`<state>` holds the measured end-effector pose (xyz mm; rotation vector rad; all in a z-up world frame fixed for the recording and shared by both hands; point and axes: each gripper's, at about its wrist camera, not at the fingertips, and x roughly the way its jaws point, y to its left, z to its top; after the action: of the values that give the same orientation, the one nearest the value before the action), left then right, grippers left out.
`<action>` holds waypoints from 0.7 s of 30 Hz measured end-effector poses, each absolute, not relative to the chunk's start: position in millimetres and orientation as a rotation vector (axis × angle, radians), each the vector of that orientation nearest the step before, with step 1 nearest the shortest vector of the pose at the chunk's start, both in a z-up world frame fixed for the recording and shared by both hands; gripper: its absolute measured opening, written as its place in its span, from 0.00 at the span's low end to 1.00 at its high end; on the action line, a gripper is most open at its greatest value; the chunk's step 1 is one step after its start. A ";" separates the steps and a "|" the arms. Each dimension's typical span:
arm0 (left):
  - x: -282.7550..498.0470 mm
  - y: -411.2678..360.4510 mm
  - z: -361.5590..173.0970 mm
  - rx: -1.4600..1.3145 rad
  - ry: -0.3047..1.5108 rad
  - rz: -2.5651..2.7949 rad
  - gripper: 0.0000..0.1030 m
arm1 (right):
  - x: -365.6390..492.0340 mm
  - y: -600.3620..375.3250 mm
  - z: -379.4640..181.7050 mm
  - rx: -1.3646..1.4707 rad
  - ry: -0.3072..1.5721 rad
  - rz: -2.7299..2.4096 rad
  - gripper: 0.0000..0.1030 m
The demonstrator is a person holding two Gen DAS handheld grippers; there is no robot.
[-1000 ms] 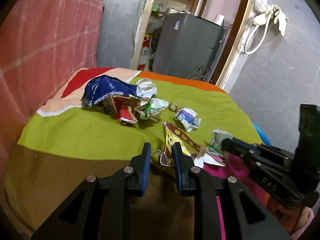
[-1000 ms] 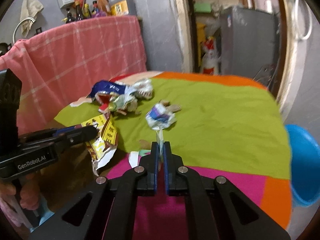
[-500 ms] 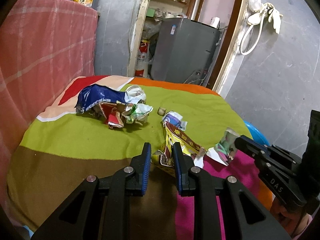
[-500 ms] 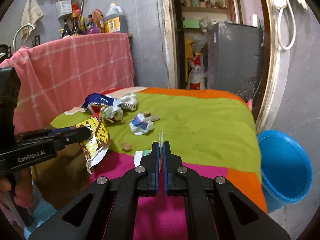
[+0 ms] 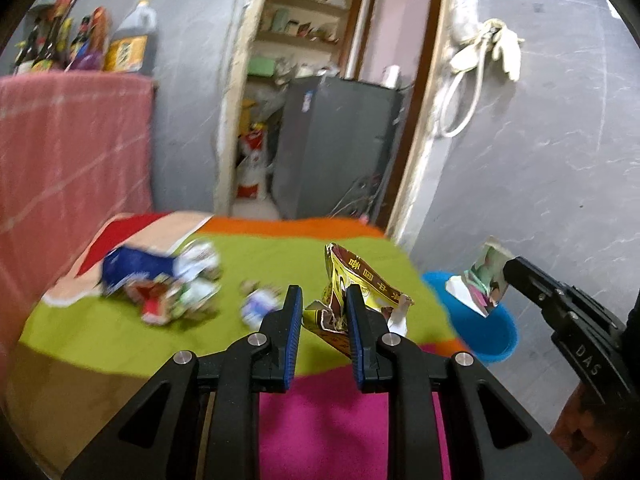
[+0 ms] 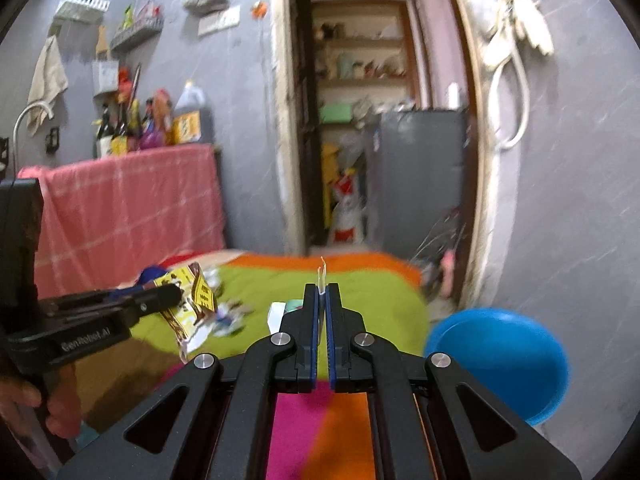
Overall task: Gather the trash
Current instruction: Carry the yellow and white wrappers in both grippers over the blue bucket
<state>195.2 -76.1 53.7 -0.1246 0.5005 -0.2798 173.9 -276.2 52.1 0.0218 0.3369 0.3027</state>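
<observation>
Striped bedspread (image 5: 248, 344), blue bin (image 6: 500, 360) just off its right edge. Left gripper (image 5: 320, 312) clamps yellow wrapper (image 5: 352, 280); right gripper (image 6: 322, 300) pinches paper scrap (image 5: 484, 280) near bin. Risk: thin scrap slips, misses bin.

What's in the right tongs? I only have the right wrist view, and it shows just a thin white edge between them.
Observer: A crumpled white and green wrapper, pinched at the tip of the right tongs.
Operator: Left tongs grip?
Observer: The left tongs clamp the yellow packet by its crumpled lower end, jaws slightly apart around it.
Operator: Trash on the bed? The packet blocks my view.
Observer: A blue bag beside a heap of wrappers, plus one small crumpled piece.
</observation>
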 end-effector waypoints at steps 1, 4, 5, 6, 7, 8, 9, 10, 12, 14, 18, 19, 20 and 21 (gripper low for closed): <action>197.2 -85.9 57.1 -0.124 0.486 -0.294 0.18 | 173.3 -283.3 57.1 0.021 0.320 0.286 0.02; 204.7 -115.5 67.0 -0.119 0.449 -0.337 0.18 | 176.5 -305.9 68.9 0.015 0.280 0.225 0.02; 208.7 -127.8 69.7 -0.115 0.440 -0.354 0.18 | 178.5 -314.7 71.6 0.014 0.270 0.203 0.02; 212.6 -140.4 71.9 -0.112 0.434 -0.371 0.18 | 180.4 -324.3 73.5 0.018 0.263 0.183 0.02; 217.7 -154.3 73.7 -0.109 0.430 -0.393 0.18 | 183.0 -334.9 74.8 0.024 0.257 0.163 0.02; 222.4 -165.8 74.7 -0.106 0.428 -0.408 0.18 | 185.3 -345.4 75.4 0.028 0.253 0.141 0.02; 228.0 -178.7 75.7 -0.103 0.427 -0.425 0.18 | 186.5 -356.5 75.0 0.030 0.249 0.118 0.02; 232.4 -190.6 75.8 -0.098 0.427 -0.441 0.18 | 188.1 -367.7 74.9 0.034 0.246 0.095 0.02; 244.9 -215.7 75.5 -0.087 0.429 -0.466 0.18 | 193.6 -387.8 73.6 0.038 0.244 0.056 0.02; 255.6 -238.0 73.2 -0.083 0.440 -0.488 0.18 | 199.0 -404.7 69.6 0.040 0.252 0.024 0.02; 278.7 -277.1 65.0 -0.072 0.481 -0.518 0.18 | 209.3 -438.0 57.3 0.055 0.278 -0.026 0.02; 284.5 -283.9 62.6 -0.069 0.493 -0.524 0.18 | 211.5 -444.5 53.4 0.058 0.287 -0.036 0.02; 290.5 -292.5 59.3 -0.062 0.506 -0.526 0.18 | 215.3 -451.3 48.7 0.065 0.301 -0.042 0.02; 295.7 -300.0 55.5 -0.055 0.518 -0.528 0.18 | 219.1 -457.7 43.3 0.075 0.316 -0.046 0.02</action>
<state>295.7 -300.0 55.5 -0.0551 0.5184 -0.5275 219.1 -457.7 43.3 0.0752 0.3157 -0.0463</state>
